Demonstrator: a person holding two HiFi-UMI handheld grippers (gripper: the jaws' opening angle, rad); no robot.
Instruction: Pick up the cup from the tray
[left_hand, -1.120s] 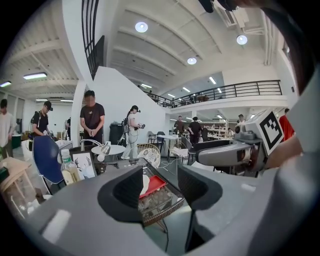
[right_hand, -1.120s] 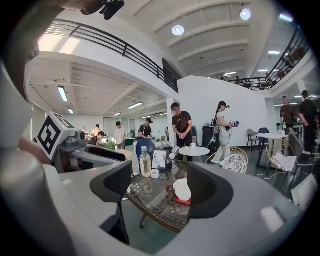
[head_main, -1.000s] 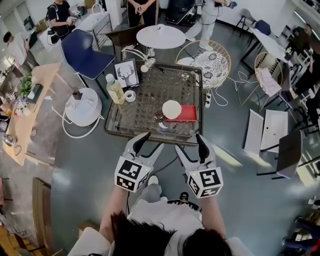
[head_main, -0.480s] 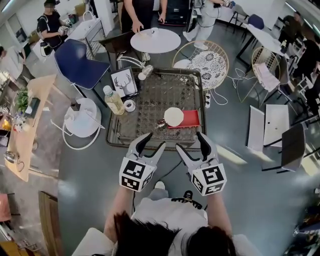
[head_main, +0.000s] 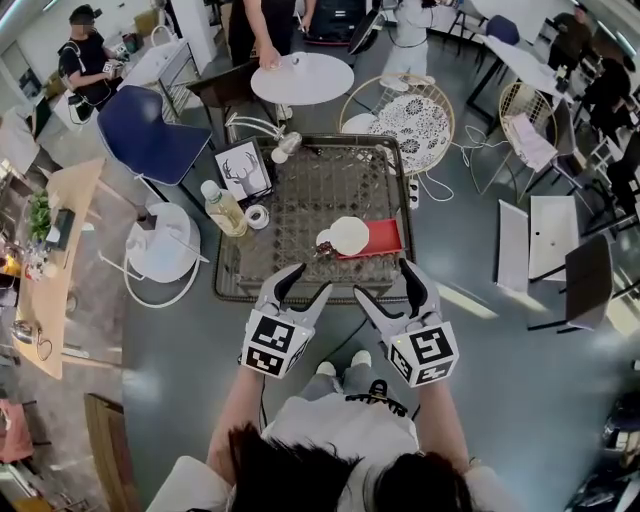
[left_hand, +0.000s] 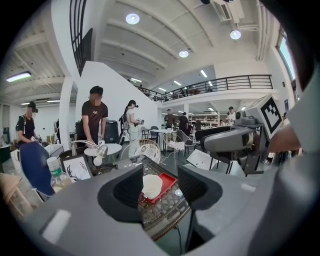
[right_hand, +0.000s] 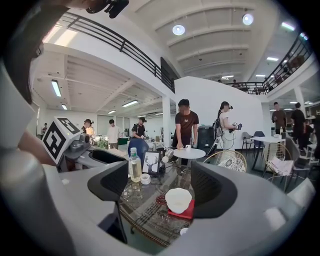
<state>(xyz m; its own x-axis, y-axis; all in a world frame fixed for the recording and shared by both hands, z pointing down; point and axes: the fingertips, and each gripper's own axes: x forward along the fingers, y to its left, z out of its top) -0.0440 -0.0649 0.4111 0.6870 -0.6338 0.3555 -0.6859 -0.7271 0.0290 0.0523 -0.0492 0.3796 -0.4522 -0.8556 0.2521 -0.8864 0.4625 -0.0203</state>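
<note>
A white cup (head_main: 348, 236) stands on the left end of a red tray (head_main: 380, 237), near the front edge of the glass-topped wicker table (head_main: 300, 200). Both grippers hover side by side just off that front edge, short of the cup. My left gripper (head_main: 303, 285) is open and empty; through its jaws I see the cup (left_hand: 151, 186) and the tray (left_hand: 168, 180). My right gripper (head_main: 388, 288) is open and its jaws have just been opening wider, with nothing between them. Its view frames the cup (right_hand: 178, 199) on the tray (right_hand: 186, 213) ahead.
On the table's left stand a bottle (head_main: 225, 208), a tape roll (head_main: 259, 216), a framed deer picture (head_main: 245, 168) and a desk lamp (head_main: 286, 147). A blue chair (head_main: 150, 135), a white stool (head_main: 165, 240), a round white table (head_main: 305, 77) and a wicker chair (head_main: 405, 115) surround it. People stand beyond.
Both grippers have moved forward, closer to the table's front edge and the cup. The right jaws stand a little wider than before.
</note>
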